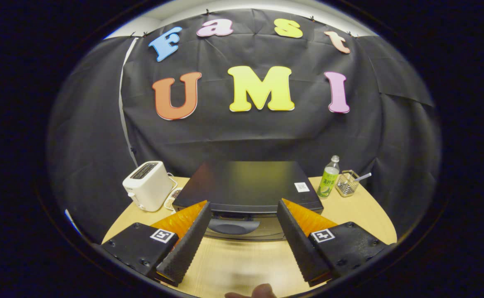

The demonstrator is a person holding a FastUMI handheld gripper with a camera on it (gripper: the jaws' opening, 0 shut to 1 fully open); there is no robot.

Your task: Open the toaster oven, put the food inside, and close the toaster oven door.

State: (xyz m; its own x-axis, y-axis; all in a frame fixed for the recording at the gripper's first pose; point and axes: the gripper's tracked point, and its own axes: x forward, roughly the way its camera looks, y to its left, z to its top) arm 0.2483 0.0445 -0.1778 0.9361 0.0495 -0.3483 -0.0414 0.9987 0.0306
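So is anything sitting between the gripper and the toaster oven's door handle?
Nothing visible. The gripper is open, and the handle shows in the gap between its fingers, just ahead, on the toaster oven.

Black cloth wall (242, 136) hangs behind, creased, w/ a pale wall strip (267, 5) above it. Light wood table (242, 260) w/ rounded edge, evenly lit.

Even overhead light leaves the scene moderately bright. The toaster oven (248, 186) top carries a soft yellowish sheen. Fisheye distortion bows the bench (362, 211) edges. The bench's near edge is blurred, and so is a fingertip (262, 291) there.
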